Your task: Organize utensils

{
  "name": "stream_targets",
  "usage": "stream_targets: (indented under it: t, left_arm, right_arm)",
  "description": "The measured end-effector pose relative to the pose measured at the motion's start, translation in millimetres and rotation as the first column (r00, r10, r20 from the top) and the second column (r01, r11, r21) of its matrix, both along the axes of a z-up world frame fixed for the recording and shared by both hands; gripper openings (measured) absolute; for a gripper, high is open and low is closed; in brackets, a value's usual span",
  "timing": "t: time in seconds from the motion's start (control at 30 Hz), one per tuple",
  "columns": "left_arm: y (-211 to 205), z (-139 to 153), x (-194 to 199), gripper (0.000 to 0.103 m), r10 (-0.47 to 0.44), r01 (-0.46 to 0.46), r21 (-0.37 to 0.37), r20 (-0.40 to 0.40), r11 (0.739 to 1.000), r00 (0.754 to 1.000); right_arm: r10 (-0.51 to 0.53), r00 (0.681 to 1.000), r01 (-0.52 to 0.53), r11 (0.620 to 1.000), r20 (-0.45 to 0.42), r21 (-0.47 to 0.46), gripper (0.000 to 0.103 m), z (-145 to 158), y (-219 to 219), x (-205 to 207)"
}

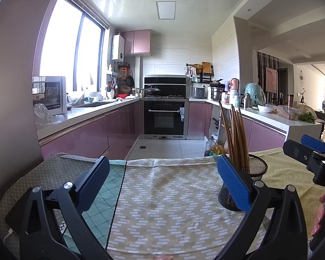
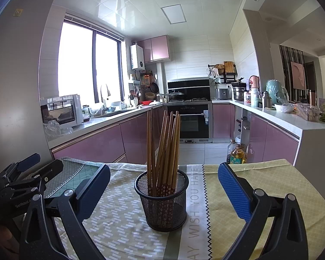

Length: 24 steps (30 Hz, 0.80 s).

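A black mesh cup (image 2: 162, 201) stands on the cloth-covered table and holds several brown chopsticks (image 2: 164, 147) upright, leaning slightly. My right gripper (image 2: 163, 186) is open and empty, its blue-padded jaws wide apart on either side of the cup, a little short of it. In the left wrist view the cup (image 1: 253, 173) with chopsticks (image 1: 236, 136) sits just behind my right-hand finger. My left gripper (image 1: 162, 177) is open and empty over the patterned cloth. The right gripper (image 1: 307, 151) shows at the right edge; the left gripper (image 2: 30, 169) shows at the left edge of the right wrist view.
The table carries a chevron cloth (image 1: 169, 199), a green patterned cloth (image 1: 97, 205) to the left and a yellow-green cloth (image 2: 260, 186) to the right. Oil bottles (image 2: 236, 153) stand on the floor beyond the table. Kitchen counters (image 2: 277, 117) and an oven (image 2: 190, 123) lie further back.
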<state>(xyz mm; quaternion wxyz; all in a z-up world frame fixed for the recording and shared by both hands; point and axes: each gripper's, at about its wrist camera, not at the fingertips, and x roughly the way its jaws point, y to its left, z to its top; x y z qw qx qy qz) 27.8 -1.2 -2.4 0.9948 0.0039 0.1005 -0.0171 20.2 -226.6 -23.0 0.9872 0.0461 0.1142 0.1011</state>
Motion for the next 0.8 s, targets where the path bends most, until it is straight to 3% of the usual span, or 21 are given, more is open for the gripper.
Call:
stream_targets:
  t: [0.8]
  left_arm:
    - [-0.5, -1.5, -0.4, 0.098, 0.0, 0.0, 0.001, -0.001, 1.0, 1.0]
  right_arm:
    - [-0.007, 1.0, 0.007, 1.0, -0.003, 0.003, 0.096, -0.7, 0.9, -0.4]
